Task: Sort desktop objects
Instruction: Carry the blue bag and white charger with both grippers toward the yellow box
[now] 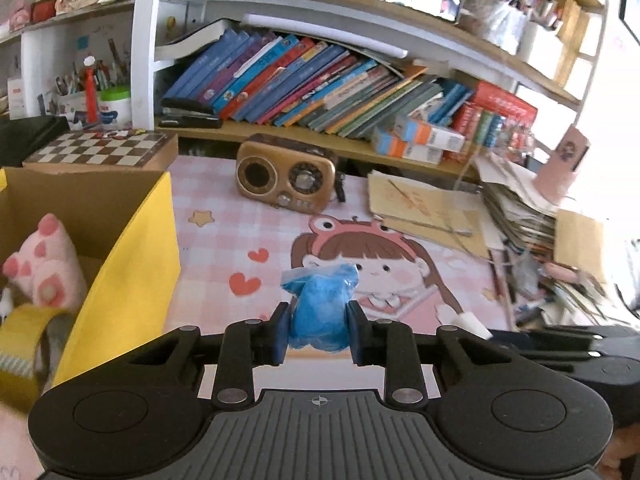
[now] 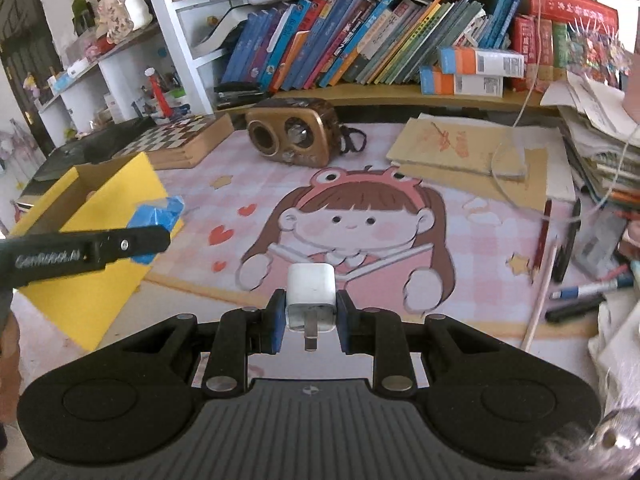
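Observation:
My left gripper [image 1: 319, 330] is shut on a blue plastic bag [image 1: 319, 312] and holds it above the pink cartoon desk mat [image 1: 224, 208], right of the yellow cardboard box [image 1: 132, 272]. The box holds a pink plush toy [image 1: 44, 268]. In the right wrist view the left gripper's finger [image 2: 132, 242] and the blue bag [image 2: 158, 212] sit by the box's [image 2: 100, 280] near corner. My right gripper [image 2: 310, 322] is shut on a white charger plug [image 2: 311, 294], prongs pointing toward the camera, above the mat's [image 2: 472, 240] front part.
A gold retro radio [image 2: 294, 134] and a chessboard box [image 2: 180, 138] stand at the back of the mat. Brown envelopes [image 2: 460, 148] lie at back right. Pens and pencils [image 2: 560, 248] and stacked papers [image 2: 600, 136] crowd the right edge. A bookshelf [image 2: 360, 48] runs behind.

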Demonstrator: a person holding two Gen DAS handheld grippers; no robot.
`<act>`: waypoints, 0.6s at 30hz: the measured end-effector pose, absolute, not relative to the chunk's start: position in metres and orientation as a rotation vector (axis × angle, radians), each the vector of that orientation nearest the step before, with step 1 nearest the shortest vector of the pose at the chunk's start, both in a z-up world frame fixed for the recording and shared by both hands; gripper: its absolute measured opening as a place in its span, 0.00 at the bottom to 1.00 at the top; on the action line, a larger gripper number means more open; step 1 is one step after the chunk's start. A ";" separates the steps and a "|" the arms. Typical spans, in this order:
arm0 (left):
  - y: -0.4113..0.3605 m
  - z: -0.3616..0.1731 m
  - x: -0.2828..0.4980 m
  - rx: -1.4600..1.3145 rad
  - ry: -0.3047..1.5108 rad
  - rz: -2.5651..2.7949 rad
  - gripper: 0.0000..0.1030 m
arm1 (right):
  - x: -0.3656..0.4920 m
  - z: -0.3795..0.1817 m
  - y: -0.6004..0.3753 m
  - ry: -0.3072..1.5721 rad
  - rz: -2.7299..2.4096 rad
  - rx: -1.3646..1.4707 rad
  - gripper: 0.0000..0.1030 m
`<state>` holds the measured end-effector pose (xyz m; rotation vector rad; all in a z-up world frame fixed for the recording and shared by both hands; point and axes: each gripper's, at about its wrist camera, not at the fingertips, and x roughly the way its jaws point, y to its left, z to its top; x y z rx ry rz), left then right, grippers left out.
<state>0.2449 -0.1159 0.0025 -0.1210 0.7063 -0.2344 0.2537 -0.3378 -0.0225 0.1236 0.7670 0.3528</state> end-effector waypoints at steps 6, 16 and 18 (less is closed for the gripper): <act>-0.098 0.010 0.206 -0.140 0.686 -0.257 0.27 | 0.221 -0.010 -0.319 0.744 0.347 0.113 0.23; -0.059 0.009 0.156 -0.164 0.694 -0.276 0.27 | 0.168 -0.011 -0.276 0.784 0.333 0.120 0.23; -0.049 0.008 0.147 -0.173 0.699 -0.270 0.27 | 0.158 -0.010 -0.268 0.781 0.331 0.118 0.23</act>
